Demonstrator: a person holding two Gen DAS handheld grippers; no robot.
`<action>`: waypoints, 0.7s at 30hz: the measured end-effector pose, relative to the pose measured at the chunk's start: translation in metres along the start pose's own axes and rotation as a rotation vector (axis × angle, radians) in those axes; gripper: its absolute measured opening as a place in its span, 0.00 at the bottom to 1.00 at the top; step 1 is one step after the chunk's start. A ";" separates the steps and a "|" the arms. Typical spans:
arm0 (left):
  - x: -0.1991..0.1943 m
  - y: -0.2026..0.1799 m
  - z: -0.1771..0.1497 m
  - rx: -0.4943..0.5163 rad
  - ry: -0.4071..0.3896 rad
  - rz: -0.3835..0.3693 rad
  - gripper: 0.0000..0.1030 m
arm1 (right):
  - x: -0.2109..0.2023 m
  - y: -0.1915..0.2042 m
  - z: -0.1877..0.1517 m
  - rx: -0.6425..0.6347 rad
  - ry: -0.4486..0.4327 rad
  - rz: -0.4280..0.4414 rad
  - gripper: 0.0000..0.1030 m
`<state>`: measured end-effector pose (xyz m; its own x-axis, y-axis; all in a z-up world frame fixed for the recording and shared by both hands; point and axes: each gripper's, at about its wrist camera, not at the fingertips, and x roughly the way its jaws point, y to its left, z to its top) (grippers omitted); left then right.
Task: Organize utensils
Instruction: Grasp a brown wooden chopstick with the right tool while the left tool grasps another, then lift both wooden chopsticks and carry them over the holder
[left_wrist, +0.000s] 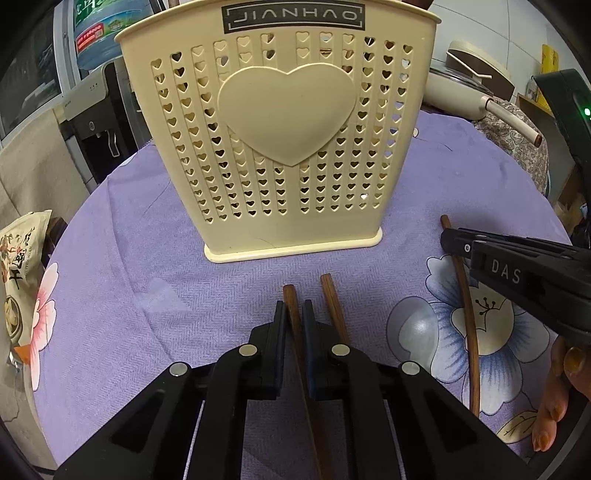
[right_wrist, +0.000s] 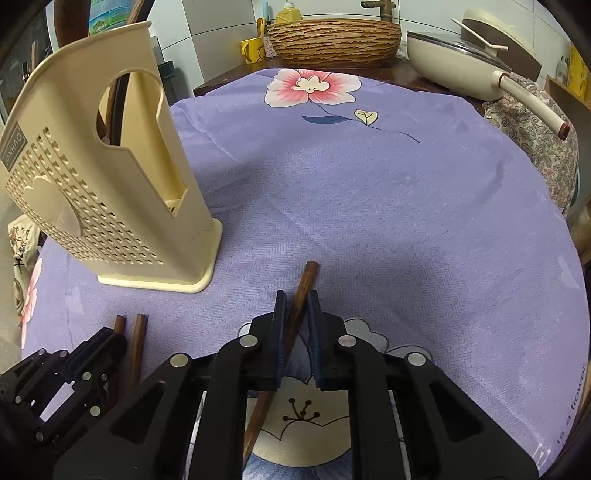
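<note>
At the far left edge of the table lies a printed food packet (left_wrist: 22, 266), off the purple flowered cloth (left_wrist: 147, 295) that covers the table. Near the middle of the cloth stands the cream plastic utensil holder (left_wrist: 288, 140), upright, its front pierced with small hearts. Dark handles already rise out of its top and show through the side cut-out in the right wrist view, so some utensils appear to be stowed; what they are I cannot tell.

In front of the holder, two brown chopsticks lie side by side on the cloth. The left gripper (left_wrist: 294, 314) has its jaws nearly shut on the left chopstick (left_wrist: 290, 299), the pads pressing its sides close to its blunt end. The second chopstick (left_wrist: 332, 295) lies just beside it to the right, outside the jaws and free.

Further right, a third chopstick (right_wrist: 304, 284) lies across the blue-and-white flower print. The right gripper (right_wrist: 296, 314) is closed down on it in the same way, near the upper end, with the rest of the stick running back under the tool. A hand (left_wrist: 557, 391) shows at the edge of the left wrist view, behind this gripper.

At the far right, off the cloth, sits a cream pan with a long handle (right_wrist: 532, 99).

The job looks partly done: both gripped sticks are still down on the cloth and need lifting into the holder, and the loose one remains after that.
</note>
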<state>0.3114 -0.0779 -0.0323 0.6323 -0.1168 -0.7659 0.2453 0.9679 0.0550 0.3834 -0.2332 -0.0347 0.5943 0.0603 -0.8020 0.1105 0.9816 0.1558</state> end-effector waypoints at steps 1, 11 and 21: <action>-0.001 0.000 0.000 -0.004 -0.003 -0.009 0.08 | -0.001 0.000 0.000 0.001 -0.004 0.006 0.11; -0.033 0.009 0.003 -0.032 -0.090 -0.060 0.08 | -0.043 -0.001 -0.003 0.012 -0.091 0.132 0.10; -0.093 0.015 0.014 -0.032 -0.210 -0.125 0.07 | -0.128 -0.001 -0.006 -0.050 -0.237 0.290 0.09</action>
<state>0.2671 -0.0556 0.0485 0.7381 -0.2762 -0.6156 0.3099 0.9492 -0.0543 0.3023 -0.2403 0.0639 0.7639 0.2990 -0.5719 -0.1247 0.9379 0.3238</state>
